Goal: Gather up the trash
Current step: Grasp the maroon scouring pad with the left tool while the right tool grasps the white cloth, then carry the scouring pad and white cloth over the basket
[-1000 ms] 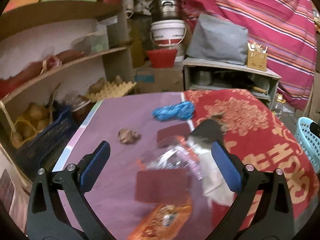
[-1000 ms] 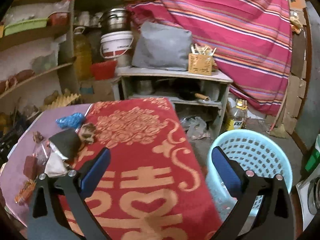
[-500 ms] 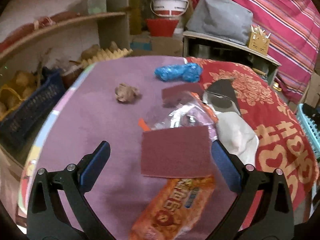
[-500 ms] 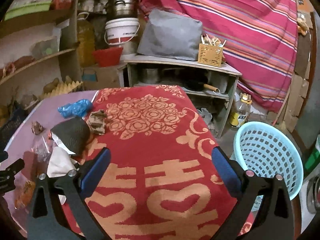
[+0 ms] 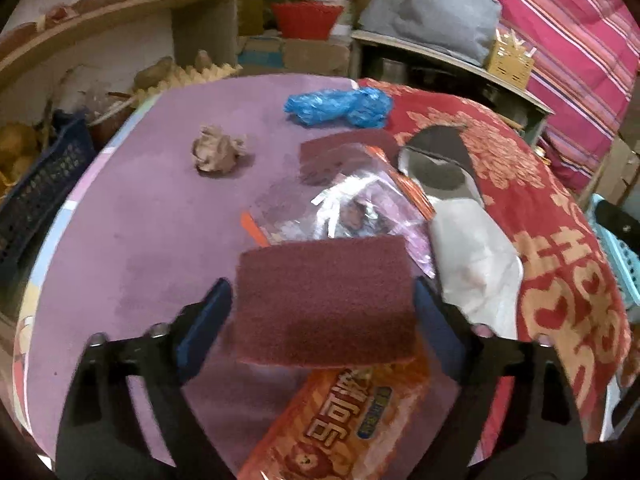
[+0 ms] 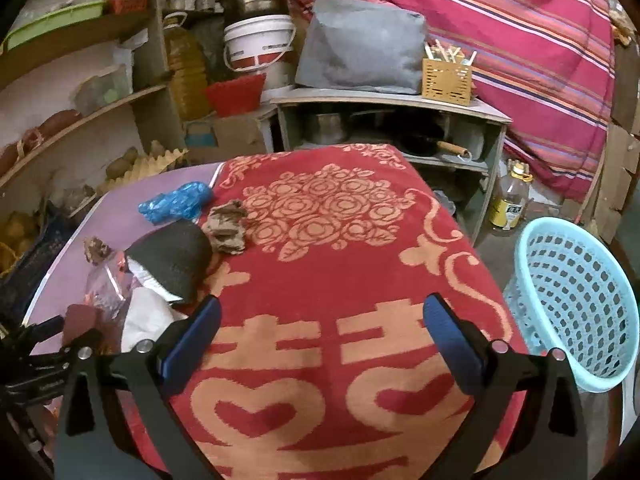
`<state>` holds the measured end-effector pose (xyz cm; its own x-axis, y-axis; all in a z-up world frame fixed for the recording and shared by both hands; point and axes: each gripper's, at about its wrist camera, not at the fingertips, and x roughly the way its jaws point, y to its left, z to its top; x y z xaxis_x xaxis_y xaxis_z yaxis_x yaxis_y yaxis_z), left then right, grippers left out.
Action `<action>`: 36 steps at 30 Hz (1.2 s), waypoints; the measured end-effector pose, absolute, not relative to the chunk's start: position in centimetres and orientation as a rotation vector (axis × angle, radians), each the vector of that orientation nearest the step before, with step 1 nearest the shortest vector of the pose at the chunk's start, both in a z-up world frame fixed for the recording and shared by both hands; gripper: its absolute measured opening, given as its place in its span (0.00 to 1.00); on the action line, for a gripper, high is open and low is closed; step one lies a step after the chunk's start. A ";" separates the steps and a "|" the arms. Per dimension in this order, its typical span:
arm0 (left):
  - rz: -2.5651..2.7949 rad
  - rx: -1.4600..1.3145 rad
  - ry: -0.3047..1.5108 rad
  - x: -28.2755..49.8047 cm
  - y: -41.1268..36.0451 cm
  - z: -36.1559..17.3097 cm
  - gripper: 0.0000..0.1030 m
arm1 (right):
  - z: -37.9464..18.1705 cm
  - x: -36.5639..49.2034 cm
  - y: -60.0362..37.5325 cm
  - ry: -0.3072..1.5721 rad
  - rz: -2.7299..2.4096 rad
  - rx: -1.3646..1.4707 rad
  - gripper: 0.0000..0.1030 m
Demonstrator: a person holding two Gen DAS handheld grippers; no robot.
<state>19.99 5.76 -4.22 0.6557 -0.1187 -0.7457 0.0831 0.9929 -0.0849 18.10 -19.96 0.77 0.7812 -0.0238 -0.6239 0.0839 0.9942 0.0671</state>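
Note:
In the left wrist view my left gripper (image 5: pixel 322 312) is open, its blue pads either side of a maroon scouring pad (image 5: pixel 324 300) that lies on an orange snack wrapper (image 5: pixel 344 420). Beyond lie a clear plastic bag (image 5: pixel 352 208), a second maroon pad (image 5: pixel 344 152), a crumpled brown paper ball (image 5: pixel 216 152), a blue plastic bag (image 5: pixel 340 106) and a white and dark wrapper (image 5: pixel 460 240). My right gripper (image 6: pixel 320 336) is open and empty over the red cloth (image 6: pixel 340 280). A light blue basket (image 6: pixel 576 308) stands on the floor at the right.
The table (image 5: pixel 132 240) has a purple cover on the left half. Wooden shelves (image 6: pixel 80 120) with food stand at the left. A grey cabinet (image 6: pixel 400 120) with pots stands behind the table. A crumpled brown paper (image 6: pixel 226 226) lies on the red cloth.
My left gripper has moved forward and down over the purple cover until its pads flank the near maroon pad. My right gripper has drifted slightly forward over the red cloth.

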 end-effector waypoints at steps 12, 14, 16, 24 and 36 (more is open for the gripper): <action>-0.026 -0.017 0.692 17.1 8.4 -0.1 0.81 | 0.1 17.9 -14.6 0.692 0.042 0.015 0.96; 0.008 -0.012 0.662 16.8 9.3 0.6 0.81 | -0.3 18.0 -13.4 0.701 0.058 -0.001 0.96; 0.031 -0.021 0.648 16.8 10.4 1.0 0.81 | -0.8 18.2 -11.8 0.713 0.076 -0.030 0.96; 0.109 -0.020 0.625 16.5 13.6 1.2 0.81 | -2.4 18.8 -8.2 0.766 0.089 -0.107 0.95; 0.118 -0.021 0.613 16.3 14.7 1.4 0.81 | -3.3 19.3 -7.0 0.801 0.163 -0.154 0.51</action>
